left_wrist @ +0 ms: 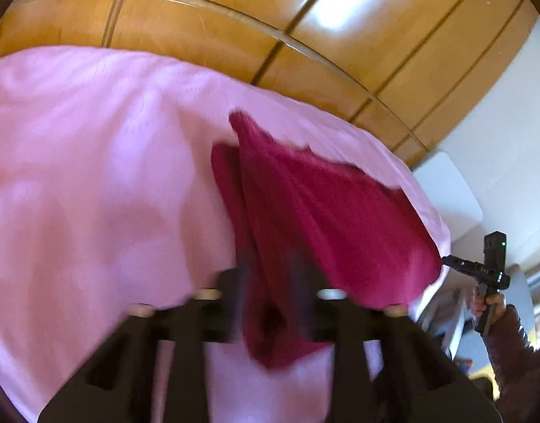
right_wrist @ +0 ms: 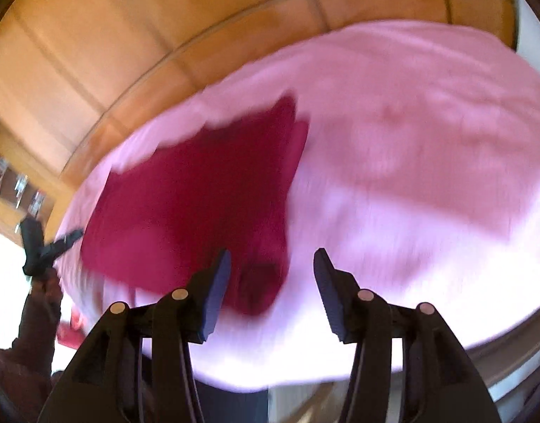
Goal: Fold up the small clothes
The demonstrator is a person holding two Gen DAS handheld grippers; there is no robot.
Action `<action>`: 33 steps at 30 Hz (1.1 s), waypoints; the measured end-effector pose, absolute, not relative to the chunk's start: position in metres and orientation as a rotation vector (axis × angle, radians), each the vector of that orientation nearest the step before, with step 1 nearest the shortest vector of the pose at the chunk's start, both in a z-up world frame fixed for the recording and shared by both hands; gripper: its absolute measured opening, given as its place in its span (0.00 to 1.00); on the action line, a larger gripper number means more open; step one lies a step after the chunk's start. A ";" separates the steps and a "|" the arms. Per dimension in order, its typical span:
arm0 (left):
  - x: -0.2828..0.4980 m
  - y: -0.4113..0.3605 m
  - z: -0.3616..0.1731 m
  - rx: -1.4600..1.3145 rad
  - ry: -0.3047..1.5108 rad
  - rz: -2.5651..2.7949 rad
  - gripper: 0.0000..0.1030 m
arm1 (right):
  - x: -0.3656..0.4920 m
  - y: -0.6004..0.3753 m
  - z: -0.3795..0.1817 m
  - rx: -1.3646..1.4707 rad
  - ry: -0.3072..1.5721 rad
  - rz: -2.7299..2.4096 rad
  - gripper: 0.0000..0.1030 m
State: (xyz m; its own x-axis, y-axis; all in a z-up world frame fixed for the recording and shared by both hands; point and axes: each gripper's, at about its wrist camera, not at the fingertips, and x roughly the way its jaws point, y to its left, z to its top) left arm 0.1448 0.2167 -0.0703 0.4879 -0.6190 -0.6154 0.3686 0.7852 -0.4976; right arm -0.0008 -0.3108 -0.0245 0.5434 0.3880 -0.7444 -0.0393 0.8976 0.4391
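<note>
Right wrist: crimson garment (right_wrist: 199,204) between parted fingers (right_wrist: 218,289)

The right gripper (right_wrist: 272,268) stands with jaws apart over a pink sheet (right_wrist: 411,148) — a crimson garment (right_wrist: 185,211) lies spread just beyond its fingers, blurred. Far left, the left gripper (right_wrist: 72,238) touches the garment's edge.

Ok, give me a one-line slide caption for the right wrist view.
Right gripper open above the crumpled dark red garment on a pink bedspread, wooden wardrobe behind.
</note>
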 end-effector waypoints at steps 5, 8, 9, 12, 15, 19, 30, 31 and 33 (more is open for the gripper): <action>0.105 0.213 -0.084 -0.340 0.889 -0.683 0.52 | -0.004 -0.287 -0.040 0.376 0.984 0.295 0.41; 0.095 0.200 -0.089 -0.298 0.888 -0.699 0.52 | 0.009 -0.269 -0.046 0.278 1.035 0.281 0.08; 0.096 0.196 -0.091 -0.291 0.891 -0.706 0.52 | 0.009 -0.268 -0.045 0.256 1.041 0.272 0.08; 0.098 0.188 -0.091 -0.214 0.890 -0.673 0.17 | 0.002 -0.269 -0.022 0.215 0.994 0.236 0.05; 0.101 0.194 -0.087 -0.179 0.870 -0.627 0.07 | -0.010 -0.279 -0.010 0.205 0.962 0.217 0.05; 0.109 0.197 -0.096 -0.137 0.897 -0.598 0.07 | -0.003 -0.287 -0.070 0.231 1.113 0.178 0.02; 0.083 0.236 -0.085 -0.255 0.872 -0.596 0.07 | -0.017 -0.298 -0.048 0.282 1.032 0.128 0.10; 0.082 0.237 -0.082 -0.257 0.864 -0.587 0.07 | -0.016 -0.295 -0.038 0.273 1.002 0.129 0.20; 0.078 0.241 -0.079 -0.264 0.849 -0.587 0.07 | -0.012 -0.285 -0.020 0.246 0.944 0.141 0.38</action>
State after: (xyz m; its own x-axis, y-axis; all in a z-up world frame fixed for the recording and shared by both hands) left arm 0.0783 0.2411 -0.0790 0.5160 -0.5840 -0.6266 0.3807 0.8117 -0.4430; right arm -0.0116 -0.2846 -0.0198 0.5802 0.2268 -0.7822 -0.0124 0.9628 0.2699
